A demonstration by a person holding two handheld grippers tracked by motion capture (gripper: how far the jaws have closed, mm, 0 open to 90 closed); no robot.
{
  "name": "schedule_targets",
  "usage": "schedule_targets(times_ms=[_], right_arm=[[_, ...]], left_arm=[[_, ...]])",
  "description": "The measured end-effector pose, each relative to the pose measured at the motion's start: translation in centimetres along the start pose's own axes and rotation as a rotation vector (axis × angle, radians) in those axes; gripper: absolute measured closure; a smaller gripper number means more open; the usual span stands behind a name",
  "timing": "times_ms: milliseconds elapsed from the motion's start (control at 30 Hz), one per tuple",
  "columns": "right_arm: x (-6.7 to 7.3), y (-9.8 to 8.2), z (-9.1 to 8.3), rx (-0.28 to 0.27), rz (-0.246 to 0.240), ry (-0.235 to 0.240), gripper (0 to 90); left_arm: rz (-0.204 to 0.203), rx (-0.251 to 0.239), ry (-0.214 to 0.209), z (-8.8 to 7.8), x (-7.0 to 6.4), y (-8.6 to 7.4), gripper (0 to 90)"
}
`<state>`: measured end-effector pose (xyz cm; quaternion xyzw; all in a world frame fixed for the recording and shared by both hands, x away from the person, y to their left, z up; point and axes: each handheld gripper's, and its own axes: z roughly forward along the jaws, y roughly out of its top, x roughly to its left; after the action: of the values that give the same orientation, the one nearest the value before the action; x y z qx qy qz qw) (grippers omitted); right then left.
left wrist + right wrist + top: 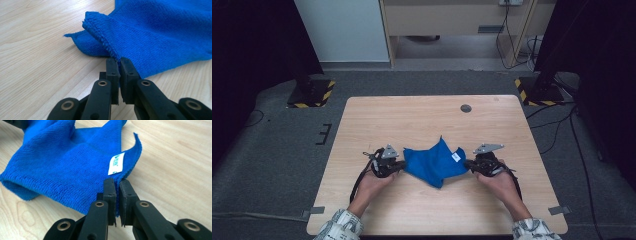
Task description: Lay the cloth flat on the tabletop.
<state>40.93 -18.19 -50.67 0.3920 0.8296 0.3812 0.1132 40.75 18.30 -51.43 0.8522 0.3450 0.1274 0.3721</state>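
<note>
On the wooden table (422, 120) a blue cloth (434, 162) lies mid-table, the left gripper (119, 60) and right gripper (117, 180) each clamped on an opposite edge; pull apart evenly, I judge, keeping it low and taut so neither grip slips.

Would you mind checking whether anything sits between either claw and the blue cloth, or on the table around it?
Nothing visible does. The left claw is already shut on one edge of the blue cloth, and the right claw is shut on the opposite edge near the white label. The table around the cloth is bare wood.
</note>
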Motion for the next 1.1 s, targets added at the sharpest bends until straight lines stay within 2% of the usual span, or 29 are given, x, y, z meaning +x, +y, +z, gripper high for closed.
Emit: schedule_targets(times_ms=[167,267,500,667,900,1000,1100], right_arm=[[0.7,-0.9,-0.6,0.015,-0.002,0.003,83.8],[0.9,-1.1,-0.4,0.014,-0.013,0.011,77.0],[0.0,-0.4,-0.1,-0.026,0.028,0.011,54.8],[-1.2,0.1,0.0,-0.032,0.068,0.0,46.2],[-2.7,1.2,1.4,-0.031,0.084,-0.049,54.2],[-2.7,1.1,2.3,-0.017,0.096,-0.049,53.2],[-2.7,0.9,2.6,-0.009,0.088,-0.063,51.9]], left_arm=[[0.003,0.015,0.024,0.0,0.6,-0.3,86.4],[-0.007,0.012,0.023,-0.2,0.9,-0.4,86.3],[-0.006,0.026,0.024,0.2,1.1,-0.6,85.7],[-0.014,0.023,0.031,0.4,1.3,-0.7,85.3],[-0.01,0.019,0.043,0.8,1.6,-0.6,85.1],[-0.022,0.009,0.045,1.1,1.9,-0.5,84.7],[-0.028,0.004,0.046,1.3,2.1,-0.4,84.2]])
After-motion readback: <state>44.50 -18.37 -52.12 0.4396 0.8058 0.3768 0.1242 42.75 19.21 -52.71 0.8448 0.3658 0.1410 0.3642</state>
